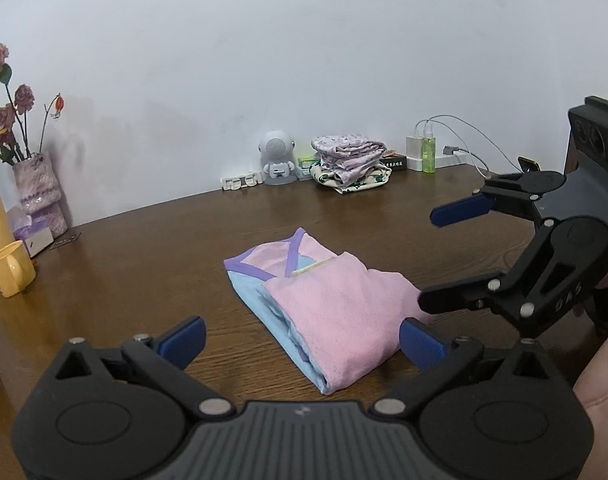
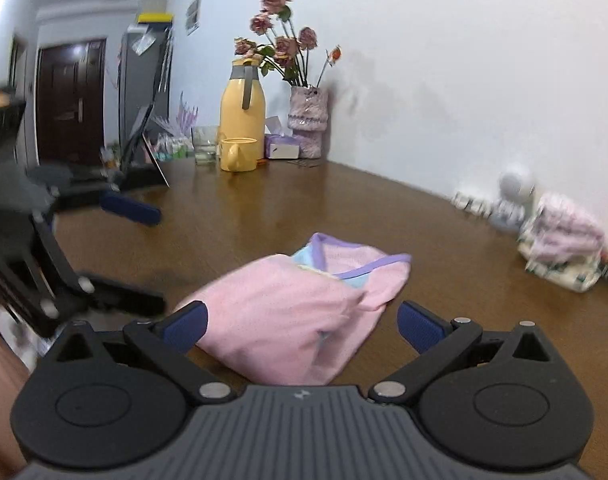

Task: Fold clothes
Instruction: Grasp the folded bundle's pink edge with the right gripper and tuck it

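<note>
On the brown table [image 1: 151,240] the folded pink and blue garment [image 1: 324,304] lies mid-surface, long axis running diagonally from its purple collar at far left toward the near right. Left gripper [image 1: 301,340] hovers just short of the near folded end, jaws wide, nothing held. Right gripper [image 2: 301,328] is also wide and empty, at the garment's right edge, seemingly nearer though its view is blurred. Folded stack [image 1: 350,162] sits by the wall.
</note>
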`<action>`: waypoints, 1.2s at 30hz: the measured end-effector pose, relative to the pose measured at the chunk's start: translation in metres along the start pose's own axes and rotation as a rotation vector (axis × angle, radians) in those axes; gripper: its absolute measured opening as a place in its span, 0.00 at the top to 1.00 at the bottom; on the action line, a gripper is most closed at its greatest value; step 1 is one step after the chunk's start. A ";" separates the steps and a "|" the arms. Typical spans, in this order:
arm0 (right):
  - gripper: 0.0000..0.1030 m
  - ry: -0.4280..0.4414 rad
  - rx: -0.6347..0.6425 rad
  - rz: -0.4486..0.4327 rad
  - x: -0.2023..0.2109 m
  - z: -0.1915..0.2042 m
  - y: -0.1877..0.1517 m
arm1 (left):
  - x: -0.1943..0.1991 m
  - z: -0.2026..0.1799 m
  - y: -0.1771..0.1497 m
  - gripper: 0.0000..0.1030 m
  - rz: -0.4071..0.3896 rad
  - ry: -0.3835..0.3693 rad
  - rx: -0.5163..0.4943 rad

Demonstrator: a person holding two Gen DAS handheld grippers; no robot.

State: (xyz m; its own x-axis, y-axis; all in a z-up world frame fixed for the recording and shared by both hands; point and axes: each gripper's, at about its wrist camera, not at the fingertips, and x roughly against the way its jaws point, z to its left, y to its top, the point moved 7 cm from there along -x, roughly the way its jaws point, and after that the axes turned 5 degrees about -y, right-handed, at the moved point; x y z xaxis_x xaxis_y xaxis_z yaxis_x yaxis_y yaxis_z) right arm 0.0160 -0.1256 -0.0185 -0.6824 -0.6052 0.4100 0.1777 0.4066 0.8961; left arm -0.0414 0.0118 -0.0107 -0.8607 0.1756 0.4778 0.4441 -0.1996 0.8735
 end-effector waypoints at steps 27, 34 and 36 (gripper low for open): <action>0.60 0.404 0.721 0.213 -0.044 0.066 -0.004 | 0.008 0.008 -0.005 0.00 0.016 0.033 0.016; 0.74 0.416 0.548 0.259 -0.049 0.055 0.005 | 0.006 0.009 -0.006 0.00 0.025 0.025 -0.038; 0.83 0.431 0.463 0.290 -0.052 0.049 0.013 | 0.003 0.008 -0.004 0.00 0.034 0.013 -0.103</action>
State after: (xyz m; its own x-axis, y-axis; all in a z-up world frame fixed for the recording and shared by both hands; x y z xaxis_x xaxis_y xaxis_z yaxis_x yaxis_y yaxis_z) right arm 0.0196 -0.0555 -0.0365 -0.2933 -0.6071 0.7386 -0.0757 0.7848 0.6150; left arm -0.0437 0.0209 -0.0122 -0.8489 0.1549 0.5053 0.4460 -0.3031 0.8422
